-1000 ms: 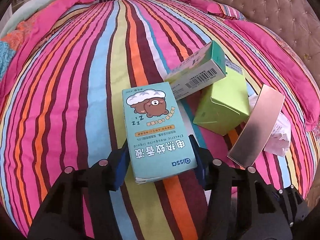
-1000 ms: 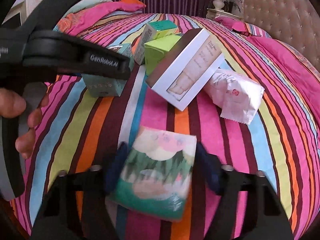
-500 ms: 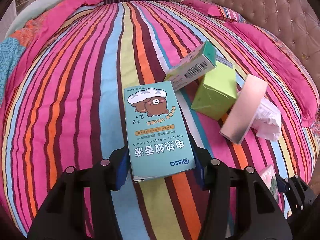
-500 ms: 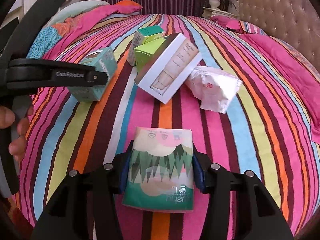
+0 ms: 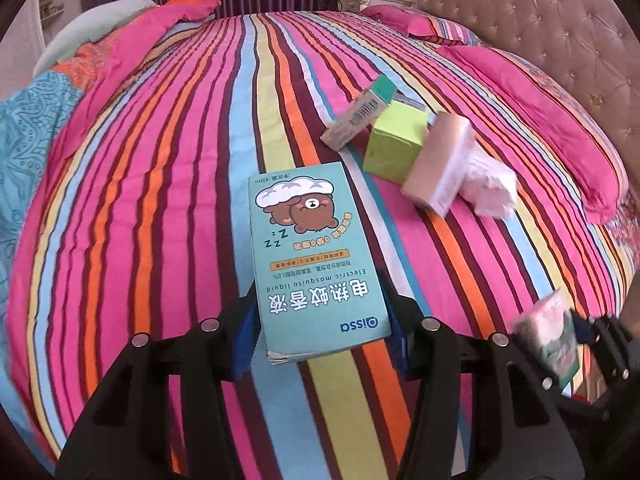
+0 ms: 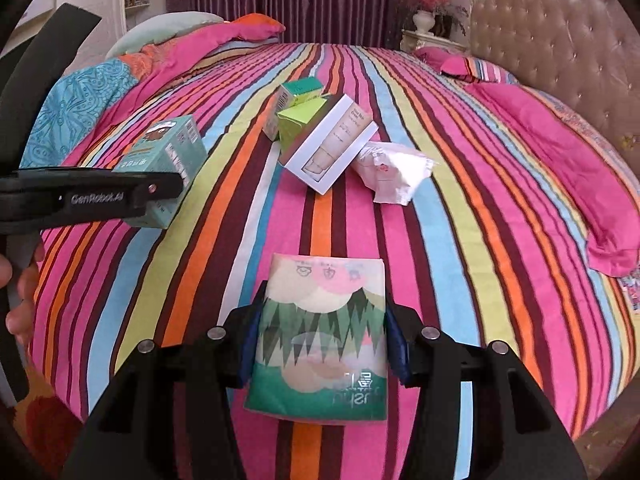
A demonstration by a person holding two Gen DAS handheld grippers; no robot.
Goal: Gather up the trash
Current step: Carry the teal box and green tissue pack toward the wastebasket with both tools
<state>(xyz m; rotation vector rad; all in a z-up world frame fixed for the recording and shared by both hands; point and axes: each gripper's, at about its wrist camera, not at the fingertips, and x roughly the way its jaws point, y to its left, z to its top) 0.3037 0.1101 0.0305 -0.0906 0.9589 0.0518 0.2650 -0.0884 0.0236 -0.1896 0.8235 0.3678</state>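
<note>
A: What do we hold now?
B: Our left gripper [image 5: 322, 316] has its jaws clenched on the teal box [image 5: 314, 256], and our right gripper [image 6: 320, 338] grasps the green pack [image 6: 322, 336]; both are above the striped bed [image 6: 460, 208].
A: And the other trash?
B: A lime box [image 6: 300, 124], a white box [image 6: 332, 148] and a wrapper [image 6: 394, 172] lie together on the bed, further away

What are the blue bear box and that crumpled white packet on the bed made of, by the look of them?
The bear box looks like thin printed cardboard, matte: sharp folded edges, flat faces and a layered flap end. The white packet seems to be soft plastic film or coated paper: it is wrinkled, puffy and faintly shiny, with a crimped end. Which of the two, I cannot tell.
</note>
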